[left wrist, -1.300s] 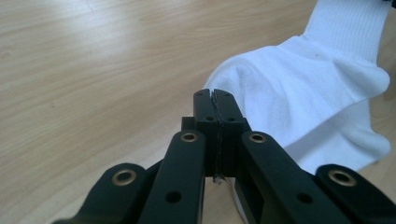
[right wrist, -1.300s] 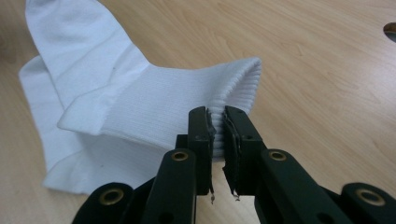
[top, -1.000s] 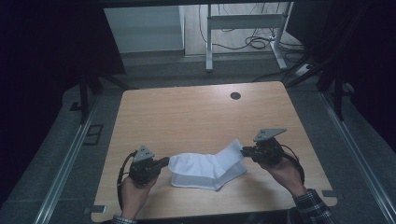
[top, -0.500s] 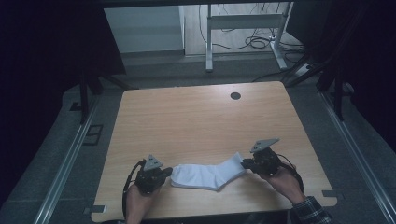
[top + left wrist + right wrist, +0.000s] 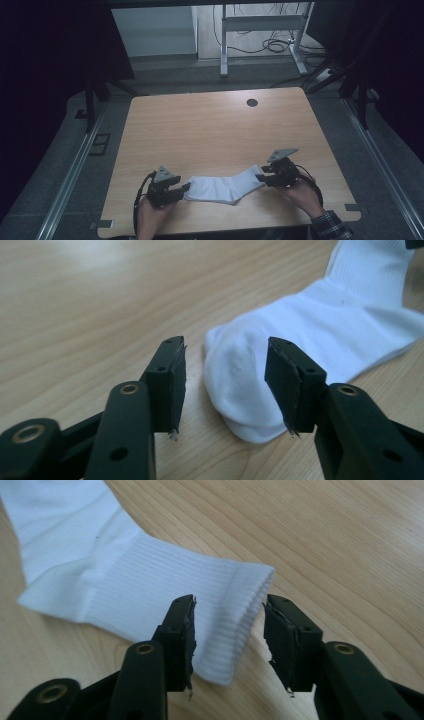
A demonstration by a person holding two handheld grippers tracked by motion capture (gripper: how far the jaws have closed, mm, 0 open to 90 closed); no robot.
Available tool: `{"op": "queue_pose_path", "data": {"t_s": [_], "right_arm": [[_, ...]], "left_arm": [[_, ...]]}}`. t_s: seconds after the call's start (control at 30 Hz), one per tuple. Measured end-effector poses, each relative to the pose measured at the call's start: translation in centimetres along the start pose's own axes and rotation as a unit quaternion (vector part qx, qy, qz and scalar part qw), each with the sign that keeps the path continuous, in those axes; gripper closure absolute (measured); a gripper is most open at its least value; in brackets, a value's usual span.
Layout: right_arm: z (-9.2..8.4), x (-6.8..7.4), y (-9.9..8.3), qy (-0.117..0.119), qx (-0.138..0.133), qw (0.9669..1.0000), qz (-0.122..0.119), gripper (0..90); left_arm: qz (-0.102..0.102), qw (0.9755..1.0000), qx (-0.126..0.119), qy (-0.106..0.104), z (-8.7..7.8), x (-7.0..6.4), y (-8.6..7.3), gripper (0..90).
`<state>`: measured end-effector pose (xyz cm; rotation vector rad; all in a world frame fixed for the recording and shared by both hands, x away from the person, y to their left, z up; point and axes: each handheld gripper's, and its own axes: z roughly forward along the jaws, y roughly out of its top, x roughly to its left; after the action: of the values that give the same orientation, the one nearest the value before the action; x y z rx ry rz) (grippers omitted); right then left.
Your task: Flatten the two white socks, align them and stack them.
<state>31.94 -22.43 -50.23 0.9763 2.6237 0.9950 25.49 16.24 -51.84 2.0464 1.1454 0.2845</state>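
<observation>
Lying flat now: white sock stretched along near edge of desk, where second ago it sat bunched and lifted between hands. Left claw wide, jaws either side of toe, not gripping; right claw wide too, straddling ribbed cuff, not pinching. Both let go since last frames — judging laying-out step done, sock released. Count: one sock visible, possibly doubled layer, cannot tell; two claws; one desk; one dark round hole at far side

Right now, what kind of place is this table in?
Probably a lab or recording workspace: a bare wooden table with a cable hole, loose cables on the floor beyond, and dark curtains around.
</observation>
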Motion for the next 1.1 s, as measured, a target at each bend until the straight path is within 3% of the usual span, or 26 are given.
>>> {"op": "queue_pose_path", "data": {"t_s": [0.2,0.33,0.4,0.47,0.53,0.6,0.83,1.0,1.1], "right_arm": [[1.7,0.1,-0.1,-0.006,0.02,0.9997,-0.008,51.4],[2.0,-0.1,-0.3,0.001,0.023,0.9997,0.0,55.4],[2.1,-0.1,-0.3,0.011,0.026,0.9996,0.007,64.2],[2.1,-0.1,-0.4,0.023,0.027,0.9992,0.016,73.0],[2.0,0.0,-0.3,0.026,0.029,0.9991,0.018,76.9],[1.8,0.2,-0.1,0.023,0.029,0.9992,0.013,78.5],[0.5,-0.2,1.0,0.015,0.001,0.9998,0.016,78.8],[-0.4,-1.5,2.2,0.007,-0.028,0.9992,0.029,78.6],[-0.3,-2.5,3.0,-0.003,-0.037,0.9987,0.034,78.6]], "left_arm": [[-0.002,0.9996,0.03,0.004,1.5,0.0,-0.5,43.1],[0.013,0.9991,0.037,0.014,1.8,-0.3,-0.5,44.6],[0.022,0.999,0.038,0.01,1.8,-0.5,-0.5,54.3],[0.023,0.9988,0.042,-0.01,1.9,-0.6,-0.4,70.8],[0.025,0.9984,0.047,-0.016,1.9,-0.7,-0.1,81.6],[0.036,0.9982,0.046,-0.011,1.8,-0.8,0.4,83.4],[0.032,0.9991,0.024,-0.016,1.6,0.3,3.0,83.6],[0.033,0.9993,0.007,-0.015,2.1,1.2,5.5,83.4],[0.038,0.9992,0.004,-0.005,2.7,1.7,6.8,83.2]]}}
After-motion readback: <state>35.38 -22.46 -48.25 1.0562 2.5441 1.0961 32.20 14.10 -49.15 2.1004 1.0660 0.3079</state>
